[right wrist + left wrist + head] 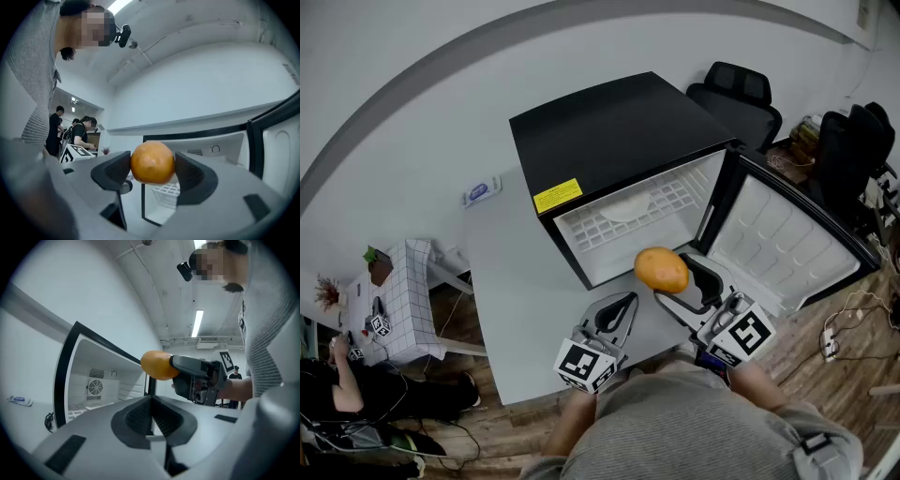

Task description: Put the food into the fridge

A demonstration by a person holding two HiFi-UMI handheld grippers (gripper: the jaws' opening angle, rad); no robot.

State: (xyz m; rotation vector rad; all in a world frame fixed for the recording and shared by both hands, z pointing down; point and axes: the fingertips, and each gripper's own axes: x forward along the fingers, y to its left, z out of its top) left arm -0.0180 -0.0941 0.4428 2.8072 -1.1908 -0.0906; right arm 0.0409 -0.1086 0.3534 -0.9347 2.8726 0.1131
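An orange (661,269) (152,162) (157,365) is clamped between the pads of my right gripper (673,278) (152,165), held in the air just in front of the open black mini fridge (619,141). The fridge's white inside (628,220) has a wire shelf with a pale plate on it. Its door (787,239) stands swung out to the right. My left gripper (616,312) (151,416) hovers over the grey table (511,281) to the left of the right one, its jaws closed together with nothing in them.
Black office chairs (736,94) stand behind the fridge at the right. A small white tiled table (398,300) with a plant stands at the left, and a seated person (337,394) is beside it. Cables (848,319) lie on the wooden floor at the right.
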